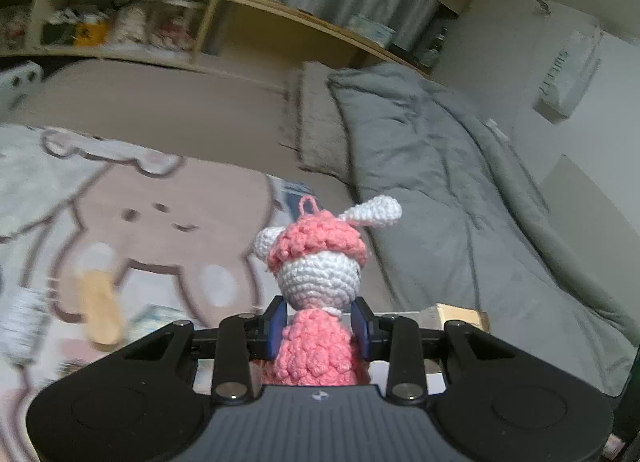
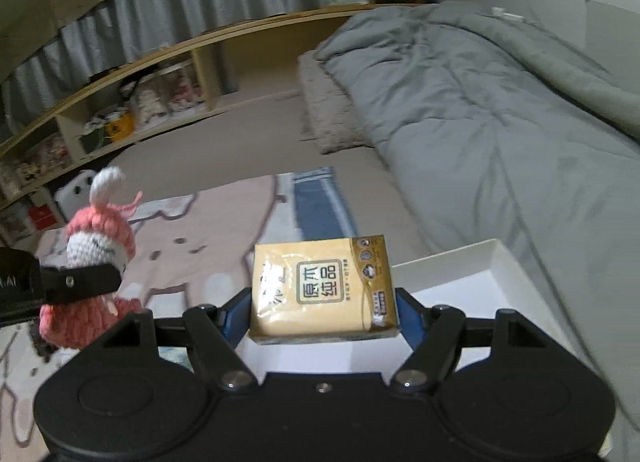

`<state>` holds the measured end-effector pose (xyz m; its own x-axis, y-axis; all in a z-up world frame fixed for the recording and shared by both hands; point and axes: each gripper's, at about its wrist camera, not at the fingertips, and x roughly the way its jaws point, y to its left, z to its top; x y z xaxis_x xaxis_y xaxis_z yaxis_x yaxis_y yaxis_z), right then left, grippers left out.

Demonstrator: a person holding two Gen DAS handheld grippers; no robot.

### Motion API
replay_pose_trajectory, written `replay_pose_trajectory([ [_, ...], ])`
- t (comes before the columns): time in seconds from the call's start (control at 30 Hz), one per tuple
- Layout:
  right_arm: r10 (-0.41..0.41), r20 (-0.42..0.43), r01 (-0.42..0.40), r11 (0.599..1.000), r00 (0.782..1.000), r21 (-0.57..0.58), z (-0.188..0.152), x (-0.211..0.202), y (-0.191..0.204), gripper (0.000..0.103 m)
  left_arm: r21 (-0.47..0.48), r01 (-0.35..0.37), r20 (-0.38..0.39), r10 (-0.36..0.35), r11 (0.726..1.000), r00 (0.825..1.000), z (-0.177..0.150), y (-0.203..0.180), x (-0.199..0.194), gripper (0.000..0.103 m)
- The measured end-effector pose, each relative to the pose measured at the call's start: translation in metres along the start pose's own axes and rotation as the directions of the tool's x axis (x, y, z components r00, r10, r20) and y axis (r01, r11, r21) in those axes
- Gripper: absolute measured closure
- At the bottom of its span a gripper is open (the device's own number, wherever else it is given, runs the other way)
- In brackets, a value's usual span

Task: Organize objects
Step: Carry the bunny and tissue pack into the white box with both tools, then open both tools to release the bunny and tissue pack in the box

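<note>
My left gripper point(image 1: 319, 328) is shut on a pink and white crochet bunny doll point(image 1: 316, 262), gripping its pink body and holding it upright above the bed. The doll also shows in the right wrist view point(image 2: 98, 250) at the left, with a left finger point(image 2: 80, 282) across it. My right gripper point(image 2: 324, 316) is shut on a yellow tissue pack point(image 2: 324, 288) and holds it above the near-left part of a white open box point(image 2: 460, 278).
A cartoon-print blanket point(image 1: 140, 221) covers the bed below. A grey duvet point(image 2: 480, 101) lies to the right. A wooden shelf point(image 1: 160, 29) with cluttered compartments runs along the back. A beige item point(image 1: 98, 310) and a brush-like object point(image 1: 22, 322) lie on the blanket at left.
</note>
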<state>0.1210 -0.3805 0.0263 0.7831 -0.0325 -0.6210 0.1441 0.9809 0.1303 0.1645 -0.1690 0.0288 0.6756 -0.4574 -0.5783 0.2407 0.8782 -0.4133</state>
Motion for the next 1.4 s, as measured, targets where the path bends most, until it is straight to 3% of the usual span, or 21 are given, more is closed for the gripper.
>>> replay_pose_trajectory([
  [0.17, -0.038, -0.024, 0.037, 0.999, 0.999, -0.007, -0.004, 0.015, -0.019, 0.029, -0.008, 0.034, -0.084, -0.035, 0.999, 0.996, -0.024, -0.015, 0.047, 0.067],
  [0.37, -0.064, -0.097, 0.061, 0.997, 0.993, -0.036, -0.015, 0.051, -0.027, 0.029, 0.011, -0.043, -0.168, 0.044, 0.999, 0.985, -0.049, -0.005, 0.089, 0.067],
  [0.5, -0.05, -0.136, 0.045, 0.998, 0.989, -0.043, -0.022, 0.071, -0.025, 0.029, 0.023, -0.082, -0.183, 0.084, 0.996, 0.979, -0.055, 0.004, 0.102, 0.067],
  [0.73, -0.025, -0.159, 0.018, 0.999, 0.987, -0.042, -0.029, 0.09, -0.021, 0.029, 0.023, -0.088, -0.182, 0.091, 0.996, 0.979, -0.058, 0.01, 0.115, 0.067],
  [0.8, -0.015, -0.161, 0.015, 1.0, 0.987, -0.006, -0.029, 0.092, -0.025, 0.028, 0.01, -0.085, -0.188, 0.086, 0.996, 0.978, -0.058, 0.013, 0.114, 0.06],
  [0.87, -0.036, -0.175, 0.039, 0.999, 0.984, 0.011, -0.028, 0.092, -0.028, 0.014, 0.031, -0.086, -0.169, 0.09, 0.996, 0.981, -0.058, 0.012, 0.107, 0.052],
  [1.0, -0.058, -0.175, 0.062, 0.998, 0.983, 0.014, -0.025, 0.087, -0.034, 0.012, 0.068, -0.088, -0.154, 0.098, 0.994, 0.983, -0.053, 0.009, 0.095, 0.046],
  [1.1, -0.06, -0.186, 0.068, 0.997, 0.981, 0.032, -0.026, 0.085, -0.039, 0.017, 0.096, -0.12, -0.149, 0.133, 0.988, 0.98, -0.05, 0.01, 0.092, 0.046],
  [1.4, -0.085, -0.239, 0.114, 0.987, 0.967, 0.112, -0.037, 0.1, -0.057, 0.044, 0.093, -0.109, -0.214, 0.127, 0.99, 0.969, -0.06, 0.017, 0.097, 0.044],
])
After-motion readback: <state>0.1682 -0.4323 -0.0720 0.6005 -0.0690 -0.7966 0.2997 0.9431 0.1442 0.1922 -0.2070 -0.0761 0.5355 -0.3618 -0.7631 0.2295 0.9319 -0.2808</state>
